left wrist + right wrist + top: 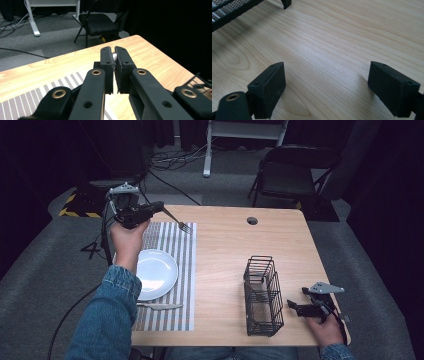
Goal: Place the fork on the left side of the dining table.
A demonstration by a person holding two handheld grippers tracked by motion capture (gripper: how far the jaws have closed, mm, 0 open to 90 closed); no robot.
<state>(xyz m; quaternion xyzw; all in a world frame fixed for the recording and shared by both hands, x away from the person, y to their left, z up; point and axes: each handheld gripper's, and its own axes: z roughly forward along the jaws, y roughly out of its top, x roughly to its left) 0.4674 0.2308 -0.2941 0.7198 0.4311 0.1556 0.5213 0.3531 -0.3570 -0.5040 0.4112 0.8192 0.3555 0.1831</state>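
My left gripper [159, 208] is raised over the far left of the table, shut on a metal fork [179, 222] whose tines point right and down above the striped placemat [172, 270]. In the left gripper view the jaws pinch the fork's silver handle [114, 56]. A white plate [155, 273] lies on the placemat, with a knife [160, 306] in front of it. My right gripper [292, 307] rests low at the table's near right corner, open, beside the black wire caddy [262, 295]. Its jaws stand wide apart over bare wood in the right gripper view, gripper [333, 82].
The wooden table [225, 250] has a cable hole [252, 220] near its far edge. A black folding chair [295, 170] stands beyond the table, and cables lie on the grey floor. The caddy's corner [234, 8] shows at the upper left of the right gripper view.
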